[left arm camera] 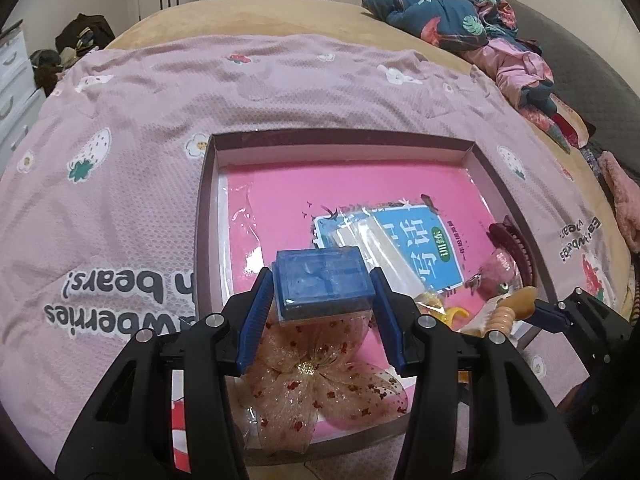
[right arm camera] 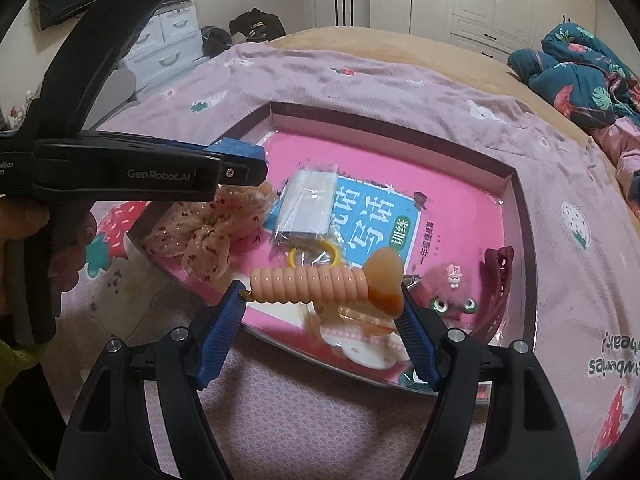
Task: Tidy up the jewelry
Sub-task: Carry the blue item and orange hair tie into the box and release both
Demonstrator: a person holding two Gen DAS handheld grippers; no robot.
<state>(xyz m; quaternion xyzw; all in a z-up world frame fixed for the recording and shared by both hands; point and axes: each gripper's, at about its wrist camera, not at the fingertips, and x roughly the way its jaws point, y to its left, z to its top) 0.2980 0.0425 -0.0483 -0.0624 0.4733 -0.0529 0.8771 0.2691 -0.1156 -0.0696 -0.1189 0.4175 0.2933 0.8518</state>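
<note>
My left gripper [left arm camera: 321, 280] is shut on a small translucent blue box [left arm camera: 325, 276], held over the near part of a shallow dark-rimmed tray [left arm camera: 208, 200]. In the right wrist view the left gripper [right arm camera: 240, 160] comes in from the left with the blue box [right arm camera: 236, 146] at its tip. My right gripper [right arm camera: 323, 294] is shut on a peach spiral hair tie [right arm camera: 308, 284] with an amber heart piece, above the tray's near rim [right arm camera: 516, 184]. The same hair tie [left arm camera: 516, 308] shows at the right of the left wrist view.
In the tray, on a pink book, lie an organza bow [right arm camera: 204, 232], a clear packet [right arm camera: 308, 204], a yellow ring [right arm camera: 316, 256], a frog-eyed fuzzy clip [right arm camera: 452, 300] and a dark red claw clip [right arm camera: 500, 280]. Crumpled bedding [left arm camera: 452, 4] is piled at the back right.
</note>
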